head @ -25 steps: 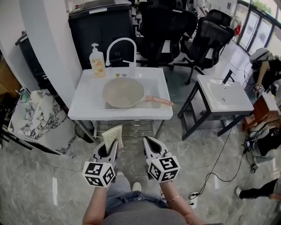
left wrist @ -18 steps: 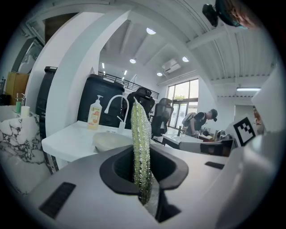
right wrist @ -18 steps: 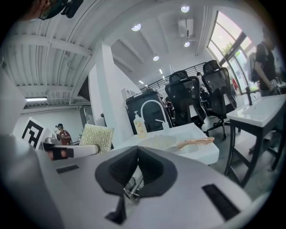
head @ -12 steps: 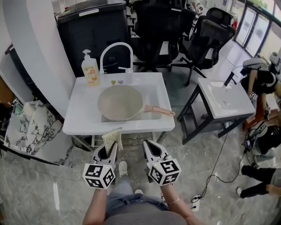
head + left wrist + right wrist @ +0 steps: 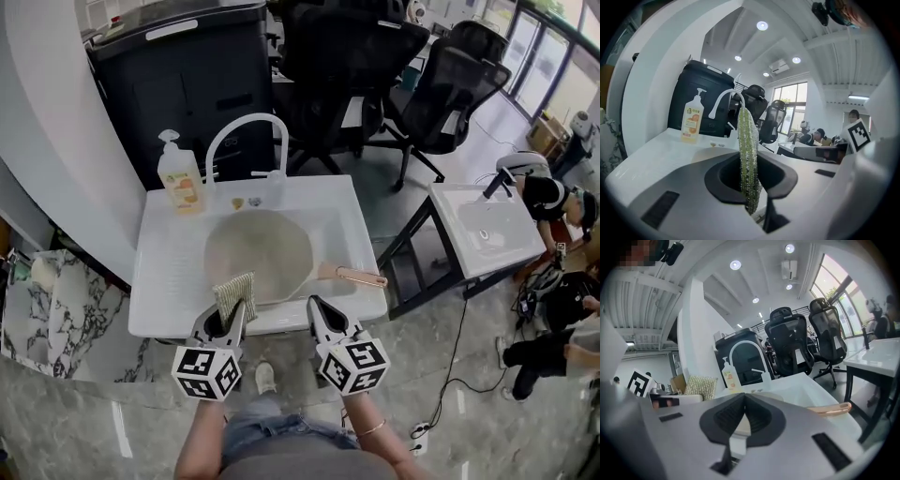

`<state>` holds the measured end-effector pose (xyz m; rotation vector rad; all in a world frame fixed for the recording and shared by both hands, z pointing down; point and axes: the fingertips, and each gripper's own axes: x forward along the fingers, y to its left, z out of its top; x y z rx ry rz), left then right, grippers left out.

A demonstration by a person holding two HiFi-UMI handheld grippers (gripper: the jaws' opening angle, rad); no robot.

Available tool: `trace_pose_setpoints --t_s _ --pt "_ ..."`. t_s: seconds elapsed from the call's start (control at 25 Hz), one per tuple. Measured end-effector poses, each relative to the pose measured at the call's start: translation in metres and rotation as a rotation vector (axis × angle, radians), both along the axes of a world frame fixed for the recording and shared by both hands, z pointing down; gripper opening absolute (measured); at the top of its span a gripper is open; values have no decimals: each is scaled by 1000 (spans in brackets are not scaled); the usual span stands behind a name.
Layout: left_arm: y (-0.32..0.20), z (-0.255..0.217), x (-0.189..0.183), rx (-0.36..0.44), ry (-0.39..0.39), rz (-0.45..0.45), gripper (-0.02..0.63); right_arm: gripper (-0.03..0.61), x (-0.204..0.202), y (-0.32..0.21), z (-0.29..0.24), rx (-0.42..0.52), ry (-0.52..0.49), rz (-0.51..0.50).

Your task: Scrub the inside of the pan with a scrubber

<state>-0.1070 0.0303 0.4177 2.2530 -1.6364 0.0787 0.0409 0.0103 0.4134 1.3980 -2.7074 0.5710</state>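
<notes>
— Where's the scrubber (image 5: 235,294)?
— Clamped in the left gripper (image 5: 232,314). It's a flat, pale green-yellow pad with a coarse woven face, standing upright over the near edge of the white sink (image 5: 155,300).
— And the pan?
— The round beige pan (image 5: 258,255) lies in the basin, its pinkish handle (image 5: 354,275) pointing right. The right gripper (image 5: 315,306) has its jaws together on nothing, on the near side of that handle.

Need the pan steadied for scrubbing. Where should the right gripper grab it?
Probably the handle, mid-length, coming from above on the right. It juts rightward from the pan over the sink rim, slim and clear, nearest the right gripper; the wide bowl offers no grip.
</notes>
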Motion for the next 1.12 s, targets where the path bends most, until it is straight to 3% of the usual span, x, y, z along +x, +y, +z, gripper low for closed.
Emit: trace_pose_setpoints --t_s 0.44,0.88,1.12 --pt "-88 14 -20 -49 28 96 66 11 -17 -75 11 -45 41 107" --pt "-116 26 -22 -80 41 157 66 11 -20 -97 18 -68 60 160" --pt "-130 39 -16 -109 31 174 66 11 -2 -102 27 -83 63 196"
